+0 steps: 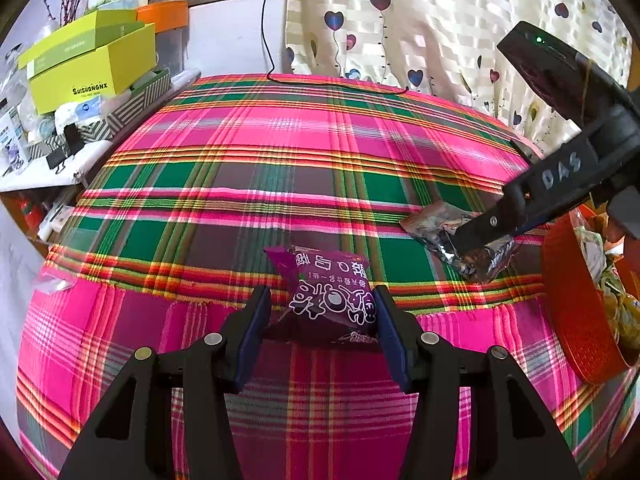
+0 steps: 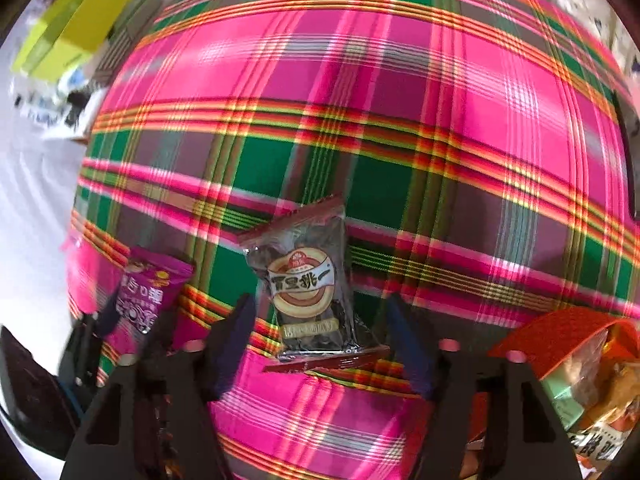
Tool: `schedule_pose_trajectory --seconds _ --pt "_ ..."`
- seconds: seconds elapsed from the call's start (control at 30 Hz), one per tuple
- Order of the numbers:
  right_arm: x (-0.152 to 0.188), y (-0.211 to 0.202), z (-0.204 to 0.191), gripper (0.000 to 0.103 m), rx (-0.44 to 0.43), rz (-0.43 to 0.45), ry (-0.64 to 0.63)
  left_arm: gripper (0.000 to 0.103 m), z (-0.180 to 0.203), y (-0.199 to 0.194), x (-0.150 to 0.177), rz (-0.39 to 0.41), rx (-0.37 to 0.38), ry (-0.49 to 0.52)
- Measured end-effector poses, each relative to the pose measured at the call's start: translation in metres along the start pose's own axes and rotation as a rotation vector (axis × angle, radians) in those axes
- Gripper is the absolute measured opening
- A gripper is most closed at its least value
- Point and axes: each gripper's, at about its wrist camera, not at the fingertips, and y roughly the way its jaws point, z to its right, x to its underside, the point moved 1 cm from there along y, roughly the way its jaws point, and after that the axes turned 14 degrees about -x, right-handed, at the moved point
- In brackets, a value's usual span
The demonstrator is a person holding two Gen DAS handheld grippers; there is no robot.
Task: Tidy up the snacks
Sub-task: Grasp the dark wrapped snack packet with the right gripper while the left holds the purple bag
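Left wrist view: at far left I see yellow boxes stacked on a cluttered side shelf, beside the plaid cloth that covers the tabletop. In the middle my left gripper has its fingers set wide around a purple packet lying on the cloth; the right pad sits just against the packet's edge, the left pad stands apart from it. Further right, the right gripper reaches down onto a silver packet, and at the far right edge a red tray holds more wrapped snacks. Right wrist view, blurred: the purple packet shows at lower left with the left gripper's fingers beside it. In the centre the silver packet lies flat on the cloth between the spread fingers of my right gripper, neither pad touching it as far as I can tell. The red tray with its snacks sits at lower right, close to the right finger.
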Motion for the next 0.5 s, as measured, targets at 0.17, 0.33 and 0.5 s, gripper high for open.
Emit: schedule_pose_trajectory --seconds 0.17,0.33,0.5 --pt "0.008 0.012 -0.018 0.038 0.043 -0.013 -0.141 0.052 0.001 0.000 0.000 0.005 0.003 0.006" --pt "0.025 0.011 -0.029 0.035 0.089 0.038 -0.235 0.051 -0.001 -0.002 0.002 0.010 0.010 -0.009" --pt "0.043 -0.006 -0.023 0.034 0.053 0.121 -0.232 0.049 -0.007 -0.012 0.007 0.019 0.021 -0.039"
